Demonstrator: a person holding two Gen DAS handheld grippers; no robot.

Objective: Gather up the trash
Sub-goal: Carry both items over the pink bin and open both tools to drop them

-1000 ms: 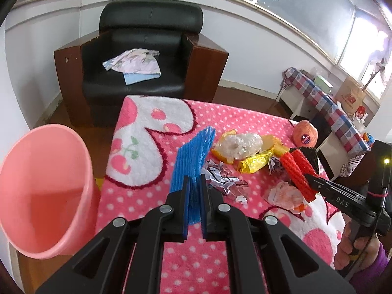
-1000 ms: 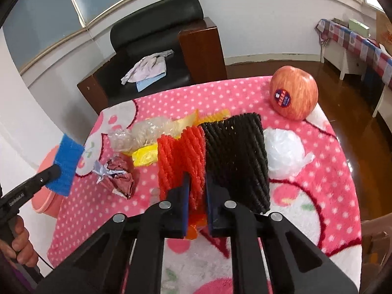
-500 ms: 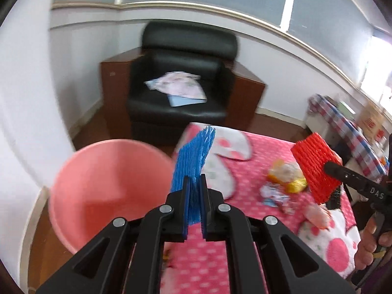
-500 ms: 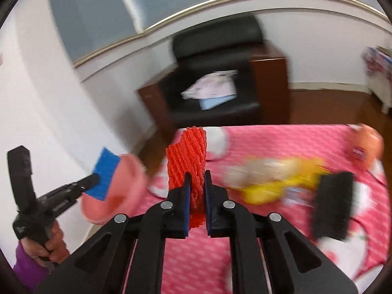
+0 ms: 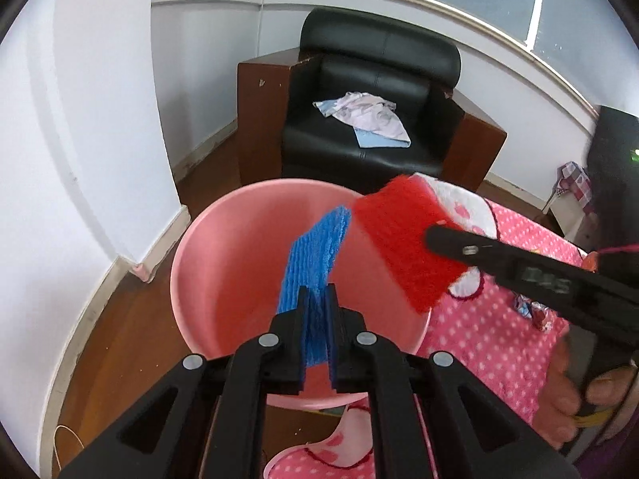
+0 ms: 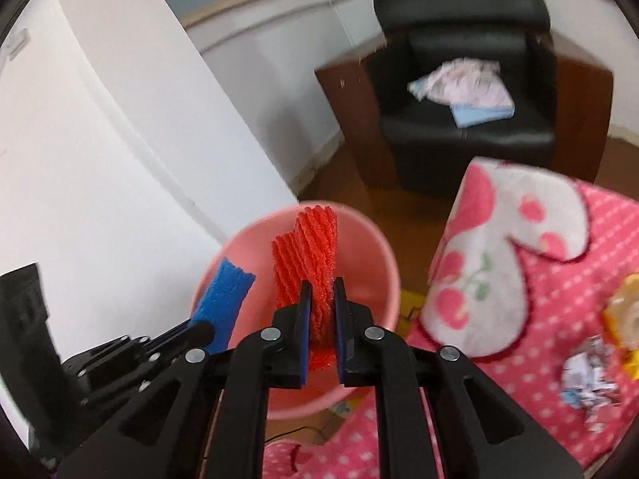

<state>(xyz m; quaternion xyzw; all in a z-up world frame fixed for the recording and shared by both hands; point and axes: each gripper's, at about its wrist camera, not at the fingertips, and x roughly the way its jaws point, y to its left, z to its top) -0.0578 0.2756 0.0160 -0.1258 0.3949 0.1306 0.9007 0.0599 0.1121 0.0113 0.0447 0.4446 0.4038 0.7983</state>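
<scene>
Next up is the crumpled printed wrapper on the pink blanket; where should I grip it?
Take the crumpled wrapper by its raised middle folds, coming from above. It lies low and loose on the soft blanket, so a side approach would likely push it along; the creased peaks give the pads something to pinch.

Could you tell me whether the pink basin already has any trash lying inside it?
No, the pink basin shows only bare inner wall; the blue foam net is clamped in the left tool.
</scene>
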